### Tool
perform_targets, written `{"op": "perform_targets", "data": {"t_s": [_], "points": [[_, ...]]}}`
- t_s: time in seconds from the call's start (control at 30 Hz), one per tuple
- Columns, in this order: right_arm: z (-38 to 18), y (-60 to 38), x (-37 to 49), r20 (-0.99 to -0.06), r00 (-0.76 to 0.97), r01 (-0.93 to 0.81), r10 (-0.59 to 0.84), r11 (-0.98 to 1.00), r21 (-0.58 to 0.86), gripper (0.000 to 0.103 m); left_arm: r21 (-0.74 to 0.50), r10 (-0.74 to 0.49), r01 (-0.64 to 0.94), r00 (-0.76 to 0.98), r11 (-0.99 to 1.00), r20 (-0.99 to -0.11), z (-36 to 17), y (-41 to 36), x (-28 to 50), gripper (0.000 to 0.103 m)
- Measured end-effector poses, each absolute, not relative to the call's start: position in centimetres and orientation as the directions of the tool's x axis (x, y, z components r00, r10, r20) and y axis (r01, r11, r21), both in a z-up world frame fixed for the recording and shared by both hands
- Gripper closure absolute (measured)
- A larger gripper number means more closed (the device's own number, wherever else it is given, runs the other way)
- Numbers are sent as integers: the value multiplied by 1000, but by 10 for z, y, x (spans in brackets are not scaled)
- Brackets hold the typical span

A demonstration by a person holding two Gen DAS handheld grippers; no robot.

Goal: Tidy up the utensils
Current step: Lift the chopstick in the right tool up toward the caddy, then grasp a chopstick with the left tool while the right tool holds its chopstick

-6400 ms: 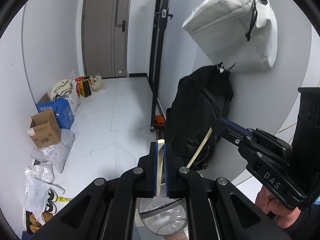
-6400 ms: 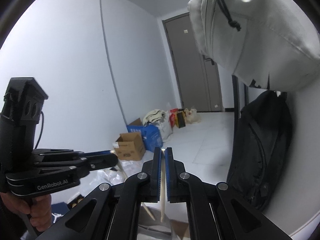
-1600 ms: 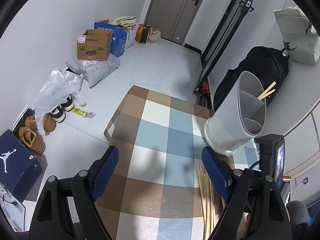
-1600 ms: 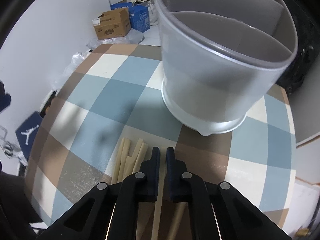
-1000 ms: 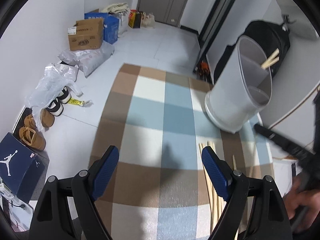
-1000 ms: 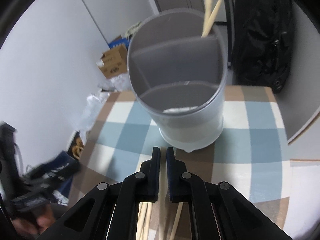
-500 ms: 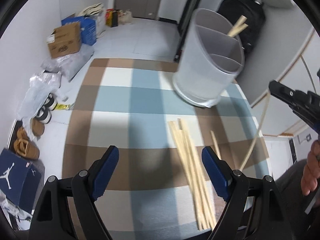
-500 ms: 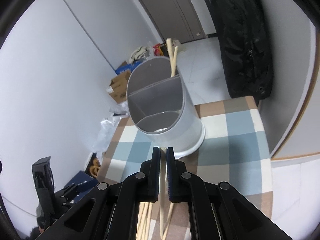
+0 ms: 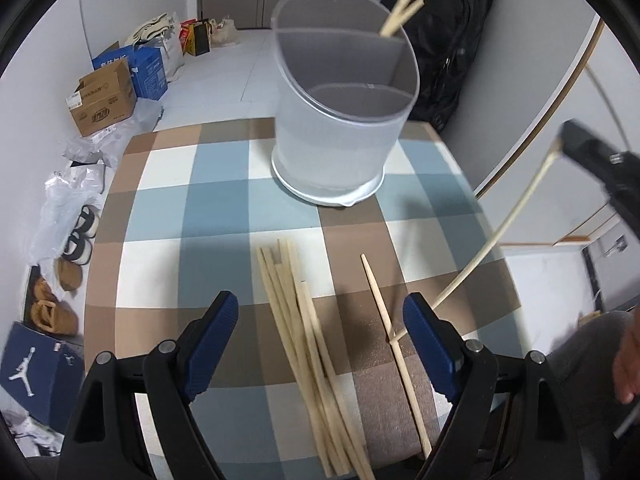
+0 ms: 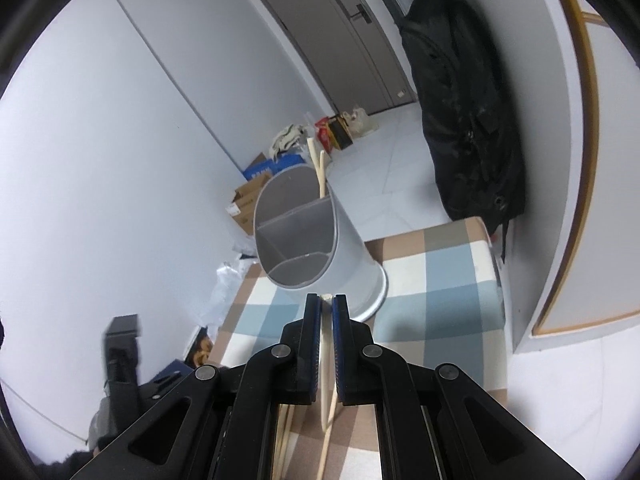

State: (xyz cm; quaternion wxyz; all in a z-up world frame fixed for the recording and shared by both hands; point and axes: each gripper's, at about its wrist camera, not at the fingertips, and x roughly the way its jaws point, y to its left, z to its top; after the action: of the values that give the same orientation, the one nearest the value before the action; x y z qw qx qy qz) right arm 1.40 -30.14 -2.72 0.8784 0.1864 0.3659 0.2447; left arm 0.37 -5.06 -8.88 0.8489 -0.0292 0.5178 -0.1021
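My right gripper (image 10: pixel 327 312) was clamped on a single chopstick (image 10: pixel 325 376), pinched near its top end with the rest hanging down toward the checked cloth (image 10: pixel 436 276). The holder (image 10: pixel 316 248), a grey divided tub standing on that cloth, sat just ahead of the jaws and a little below them. My left gripper (image 9: pixel 320 336) hung over the near side of the cloth with nothing between its blue pads (image 9: pixel 426 338); its jaws were wide and just beginning to close in.

Taking the holder (image 9: pixel 340 120) as my mark: two chopsticks (image 9: pixel 402 14) already stood in its far compartment, leaning out over the rim. The nearer compartments looked empty. On my side of the holder, well apart from its base, a loose bundle of chopsticks (image 9: pixel 308 340) lay on the cloth (image 9: pixel 216 168), and one stray stick (image 9: pixel 396 344) lay beside the bundle.

So I judged the job barely started: two in, one in hand, most of the pile left to lift and drop in
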Motion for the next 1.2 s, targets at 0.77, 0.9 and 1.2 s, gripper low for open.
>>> {"op": "perform_targets", "data": {"t_s": [0.77,0.9,1.2], "points": [[-14,-369,-13,-434,693,-301,576,778,551,98,-119,-131,72,185,990,-974,-137,-99,41,63],[-14,-369,-14,-433,694,-304,576,778,549,98,-84,-96,75,181,994,-979,-137,-108,44,71],[-17,-371,-14,-434,700,-294,567,783,548,98,-90,-118,139,203,986,-972,-132,-116,48,101]]}}
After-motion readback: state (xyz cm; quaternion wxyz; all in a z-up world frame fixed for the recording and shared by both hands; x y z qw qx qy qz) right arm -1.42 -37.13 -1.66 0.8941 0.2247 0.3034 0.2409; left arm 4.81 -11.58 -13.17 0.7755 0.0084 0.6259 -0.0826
